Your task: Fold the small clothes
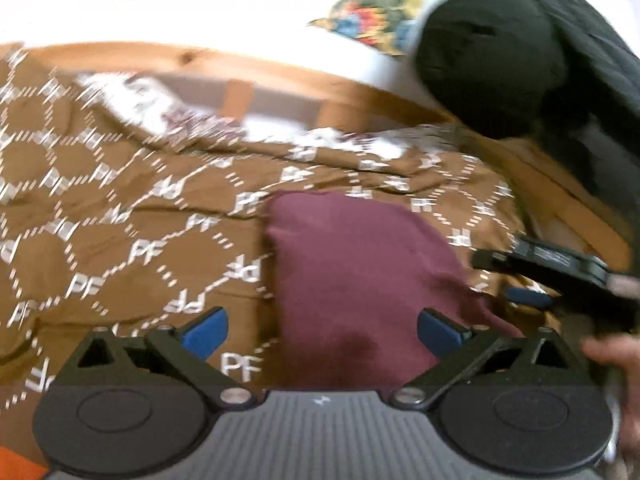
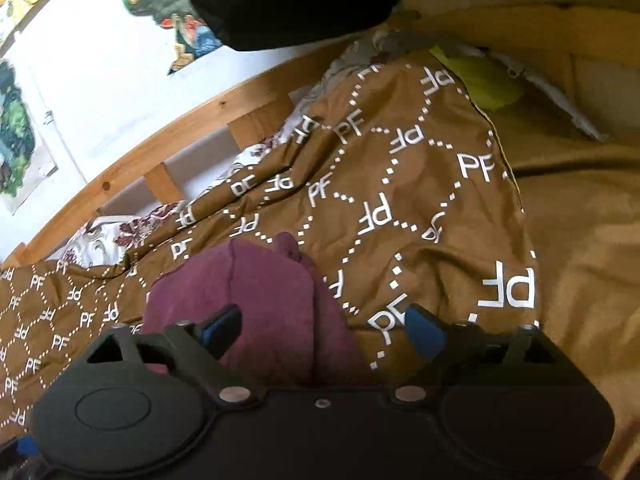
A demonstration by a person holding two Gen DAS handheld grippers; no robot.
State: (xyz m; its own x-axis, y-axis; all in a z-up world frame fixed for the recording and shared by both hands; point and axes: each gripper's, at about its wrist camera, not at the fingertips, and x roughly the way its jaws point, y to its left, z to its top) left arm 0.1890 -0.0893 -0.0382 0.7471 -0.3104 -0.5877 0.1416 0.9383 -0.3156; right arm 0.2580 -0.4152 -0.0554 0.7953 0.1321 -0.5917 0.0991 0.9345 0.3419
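A maroon garment [image 1: 360, 272] lies folded into a compact shape on the brown patterned bedcover [image 1: 120, 208]. My left gripper [image 1: 322, 330] is open above its near end, holding nothing. In the right wrist view the same maroon garment [image 2: 260, 300] lies under the left finger. My right gripper [image 2: 322, 330] is open and empty over its right edge. The right gripper also shows in the left wrist view [image 1: 560, 276] at the right, beside the garment.
A wooden bed rail [image 2: 160, 148] runs along the white wall with colourful pictures [image 2: 16, 136]. A black bundle [image 1: 500, 52] hangs at the upper right. A yellow-green cloth [image 2: 484, 80] and plain tan sheet [image 2: 580, 240] lie to the right.
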